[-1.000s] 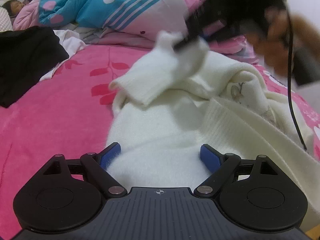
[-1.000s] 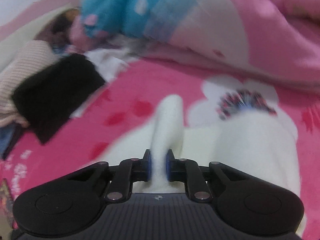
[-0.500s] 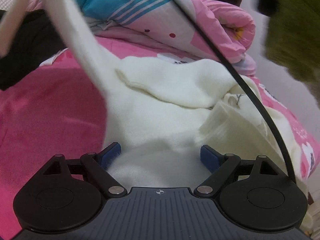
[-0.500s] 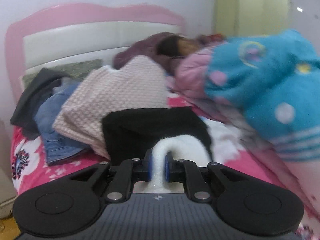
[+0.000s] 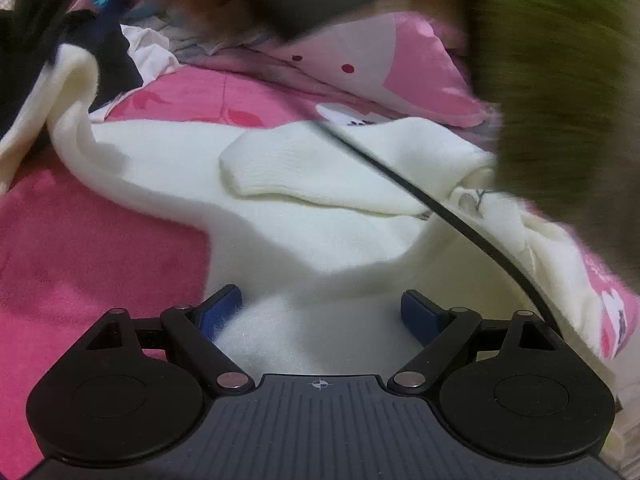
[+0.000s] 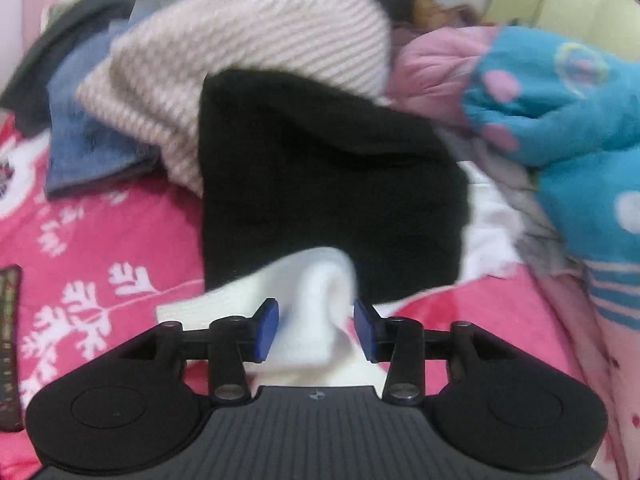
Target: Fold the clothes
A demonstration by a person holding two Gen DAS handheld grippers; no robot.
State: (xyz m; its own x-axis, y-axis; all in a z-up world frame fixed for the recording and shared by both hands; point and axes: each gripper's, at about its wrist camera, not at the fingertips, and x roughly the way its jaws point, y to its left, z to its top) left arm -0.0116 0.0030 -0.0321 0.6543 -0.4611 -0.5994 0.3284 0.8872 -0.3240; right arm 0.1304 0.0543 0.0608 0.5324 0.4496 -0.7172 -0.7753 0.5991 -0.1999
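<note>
While angled down over the pink bedspread (image 5: 80,248), left gripper (image 5: 322,310) poised low, jaws wide apart, nothing clamped; cream sweater (image 5: 304,208) spread beneath and ahead of it. Right gripper (image 6: 316,330) pitched down, jaws opening, one sweater sleeve (image 6: 316,280) loose between the pads. Beyond that sleeve, one black garment (image 6: 320,168), with bare bedspread left of it. One black cable (image 5: 440,200) crossing the sweater. Two sleeves counted on the sweater.
</note>
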